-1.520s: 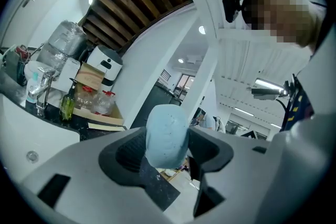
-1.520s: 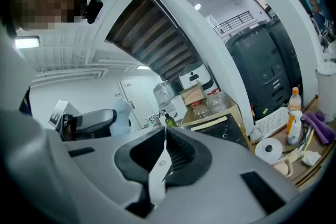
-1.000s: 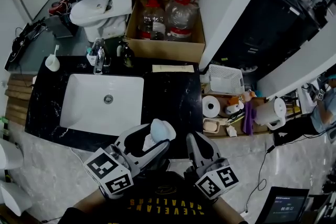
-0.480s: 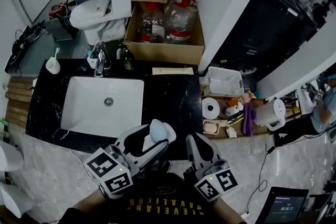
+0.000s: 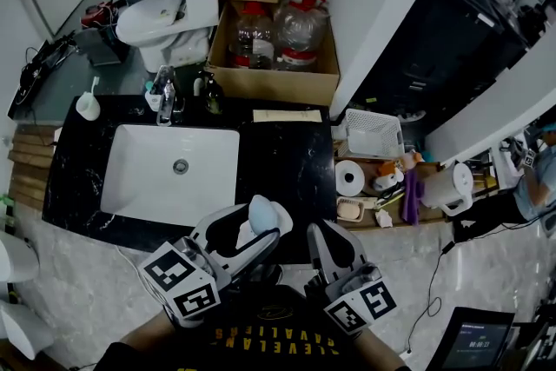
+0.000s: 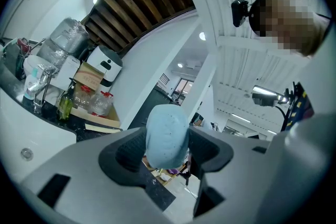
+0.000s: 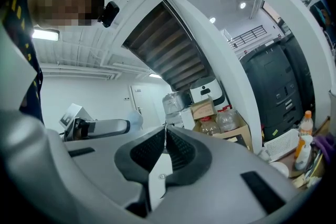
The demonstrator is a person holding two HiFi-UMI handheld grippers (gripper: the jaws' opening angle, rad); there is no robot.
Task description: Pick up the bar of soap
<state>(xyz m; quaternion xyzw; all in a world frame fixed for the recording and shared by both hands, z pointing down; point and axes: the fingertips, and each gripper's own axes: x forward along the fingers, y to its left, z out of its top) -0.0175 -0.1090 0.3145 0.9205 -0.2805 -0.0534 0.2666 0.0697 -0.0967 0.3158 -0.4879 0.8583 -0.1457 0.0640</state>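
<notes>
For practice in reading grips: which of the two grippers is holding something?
The left gripper: its jaws clamp the pale blue bar of soap. The right gripper has its jaws shut together with nothing between them.

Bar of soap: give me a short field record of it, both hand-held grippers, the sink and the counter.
soap: pale blue bar, clamped between the left pads
left hand-held gripper: shut on the soap
right hand-held gripper: jaws together, nothing between them
sink: white basin set in the counter, drain visible
counter: black; in the head view the soap shows over its front edge, right of the sink
</notes>
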